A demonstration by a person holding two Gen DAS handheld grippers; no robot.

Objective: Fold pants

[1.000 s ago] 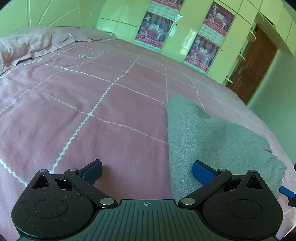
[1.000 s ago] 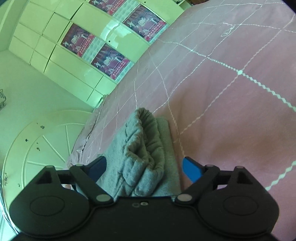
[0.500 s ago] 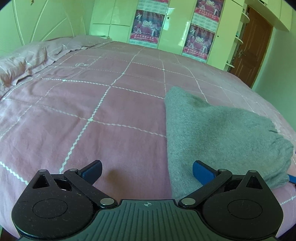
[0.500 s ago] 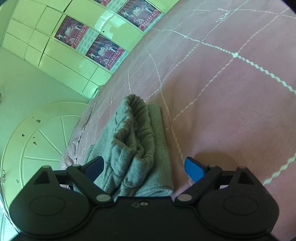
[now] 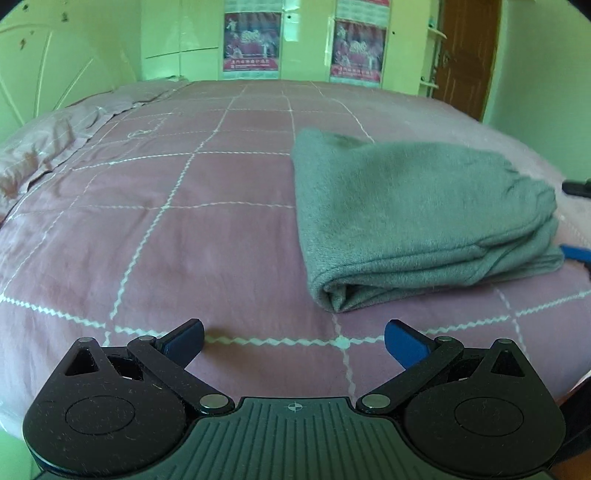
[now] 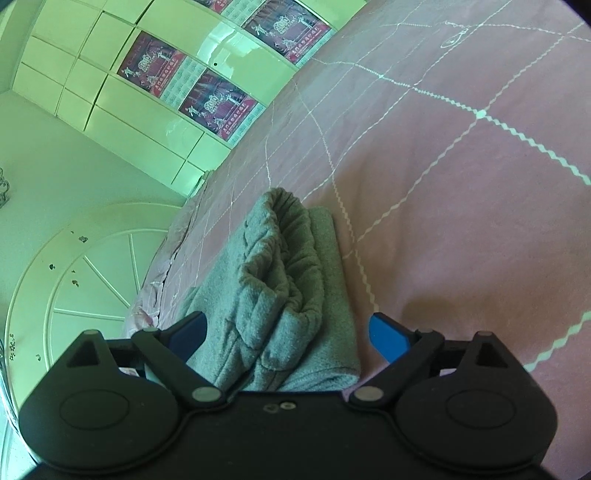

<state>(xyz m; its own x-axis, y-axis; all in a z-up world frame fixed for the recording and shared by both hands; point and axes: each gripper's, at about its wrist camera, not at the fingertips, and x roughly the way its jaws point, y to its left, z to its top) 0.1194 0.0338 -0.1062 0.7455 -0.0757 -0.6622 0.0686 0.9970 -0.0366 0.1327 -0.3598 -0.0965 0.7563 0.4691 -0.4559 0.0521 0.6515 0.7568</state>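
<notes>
Left gripper [image 5: 293,341] stood with jaws spread wide and nothing between them, hovering above bare bedspread [image 5: 184,229] short of the folded pants [image 5: 413,221]. Right gripper [image 6: 286,330] was also wide; the figure rose 86, no — its jaws stood far apart, the waistband end of the pants lying between the blue pads [image 6: 386,336] but not pressed by either.

Surface: a bed covered in a dusty-pink bedspread, quilted in large squares by white zigzag stitching. Gray pants lay folded in a thick bundle toward the right half of the bed, near its edge, several layers stacked.

Room: pale green-tinted walls; glossy wardrobe doors [image 5: 177,33] along the far side, two red posters [image 5: 251,40] stuck on them.

Left view only: a brown wooden door [image 5: 469,55] at the far right corner; a rumpled pink pillow [image 5: 48,147] at the left edge of the bed; the smooth folded edge of the bundle facing the camera; the tips of the other gripper poking in beyond the pants at the right frame edge.

Right view only: the gathered elastic waistband [image 6: 280,266], ruffled and standing open along the top of the bundle; a white headboard [image 6: 85,280] with a fan-shaped spoke pattern and small dark marks; upper cabinet panels above the posters.
</notes>
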